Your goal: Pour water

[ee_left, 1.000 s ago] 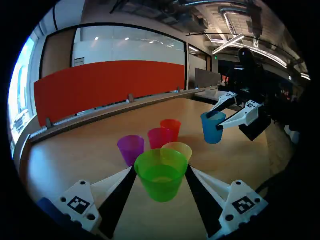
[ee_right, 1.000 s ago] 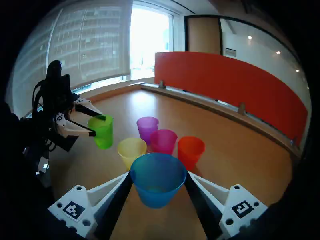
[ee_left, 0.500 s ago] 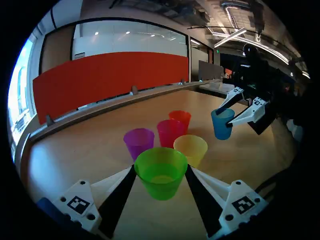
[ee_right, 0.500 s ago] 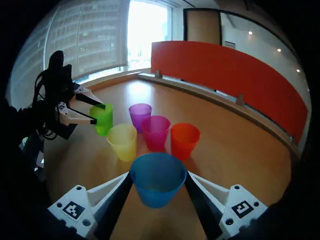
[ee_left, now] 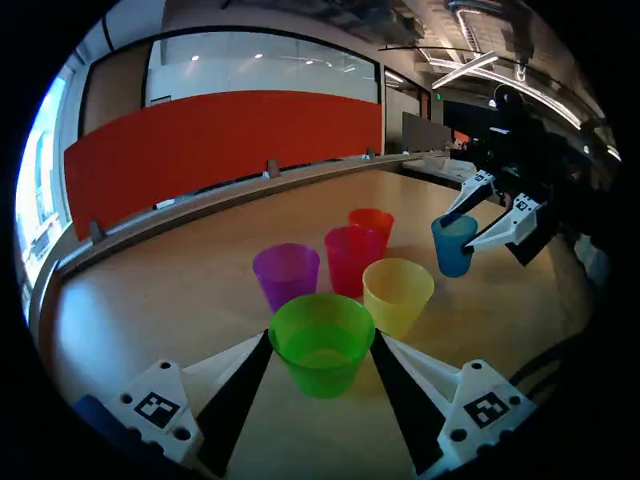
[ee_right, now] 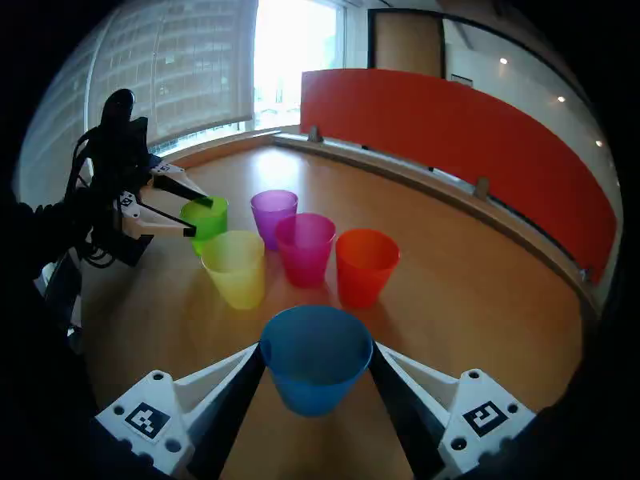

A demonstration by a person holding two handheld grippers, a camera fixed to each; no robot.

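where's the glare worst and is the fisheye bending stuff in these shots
Right gripper view: the window is blown out white and leaves a pale sheen on the table; the red panel bows into a curve. Left gripper view: softer, even light, dim at the right edge, with bright ceiling lights; the green cup and blue cup look sharp.

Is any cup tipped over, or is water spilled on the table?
Nothing stands out. The purple cup, pink cup, orange cup and yellow cup stand upright on the table, no puddle visible. The left gripper holds the green cup level, the right gripper the blue cup.
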